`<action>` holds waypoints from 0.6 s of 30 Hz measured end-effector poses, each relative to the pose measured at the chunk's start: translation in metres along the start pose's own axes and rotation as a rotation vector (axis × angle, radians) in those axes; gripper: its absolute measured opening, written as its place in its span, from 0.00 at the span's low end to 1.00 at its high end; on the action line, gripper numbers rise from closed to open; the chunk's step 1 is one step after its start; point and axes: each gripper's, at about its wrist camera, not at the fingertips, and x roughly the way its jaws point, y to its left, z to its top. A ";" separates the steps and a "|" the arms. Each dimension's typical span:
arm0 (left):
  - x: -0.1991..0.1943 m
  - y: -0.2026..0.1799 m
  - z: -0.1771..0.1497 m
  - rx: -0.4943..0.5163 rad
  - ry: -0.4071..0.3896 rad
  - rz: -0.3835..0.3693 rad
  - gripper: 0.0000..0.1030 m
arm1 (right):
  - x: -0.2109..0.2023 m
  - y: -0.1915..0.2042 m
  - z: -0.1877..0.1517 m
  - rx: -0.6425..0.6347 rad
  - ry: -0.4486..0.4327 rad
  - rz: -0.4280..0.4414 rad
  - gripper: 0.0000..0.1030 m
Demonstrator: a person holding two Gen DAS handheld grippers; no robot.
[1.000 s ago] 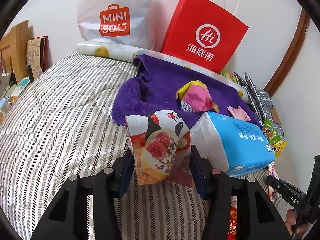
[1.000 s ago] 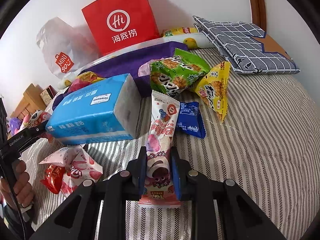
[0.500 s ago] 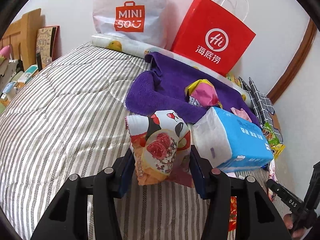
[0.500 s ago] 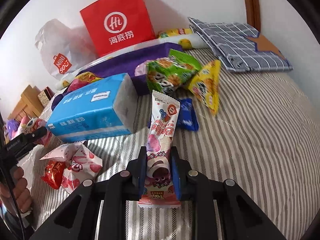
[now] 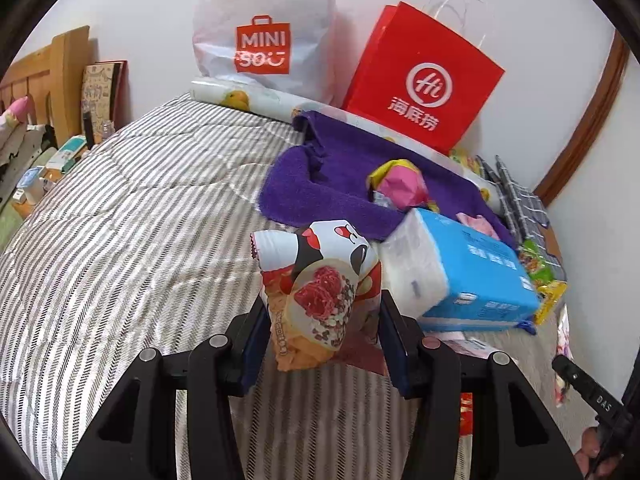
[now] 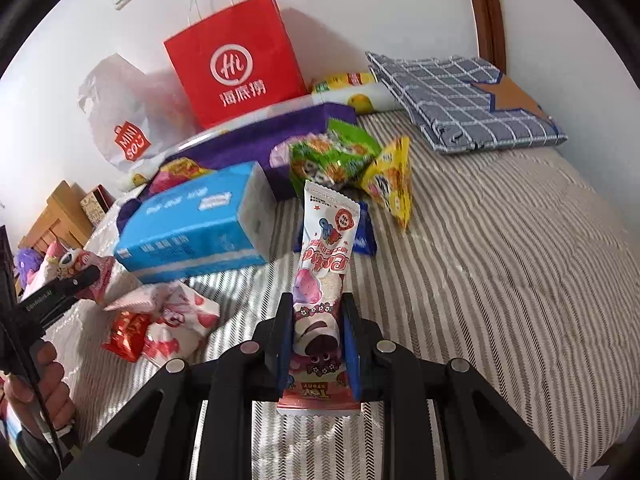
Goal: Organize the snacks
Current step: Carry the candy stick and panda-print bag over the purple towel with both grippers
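Left hand-held gripper [image 5: 320, 332] clamps a panda-print pouch [image 5: 320, 292]; right hand-held gripper [image 6: 316, 332] clamps a pink bar wrapper [image 6: 322, 280].

Snacks spread on the bed [image 6: 500, 280].
Tissue pack [image 6: 192, 224] left of snack bags [image 6: 336, 156]; towel [image 5: 340, 176] behind, paper bag [image 6: 236, 68] at back.

Blue packet [image 6: 366, 240] half hidden behind pink wrapper [image 6: 326, 264], green bag [image 6: 332, 156] blurred
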 end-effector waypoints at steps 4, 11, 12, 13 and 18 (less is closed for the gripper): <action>-0.011 -0.010 0.005 0.015 -0.017 -0.025 0.48 | -0.008 0.009 0.006 -0.017 -0.027 0.020 0.21; -0.025 -0.034 0.015 0.071 -0.030 -0.051 0.48 | -0.014 0.023 0.022 -0.042 -0.060 0.042 0.21; -0.025 -0.038 0.016 0.081 -0.029 -0.055 0.48 | -0.015 0.025 0.025 -0.047 -0.064 0.045 0.21; -0.026 -0.042 0.017 0.089 -0.026 -0.055 0.48 | -0.015 0.027 0.027 -0.050 -0.068 0.048 0.21; -0.027 -0.059 0.025 0.109 -0.021 -0.093 0.48 | -0.020 0.041 0.042 -0.086 -0.093 0.063 0.21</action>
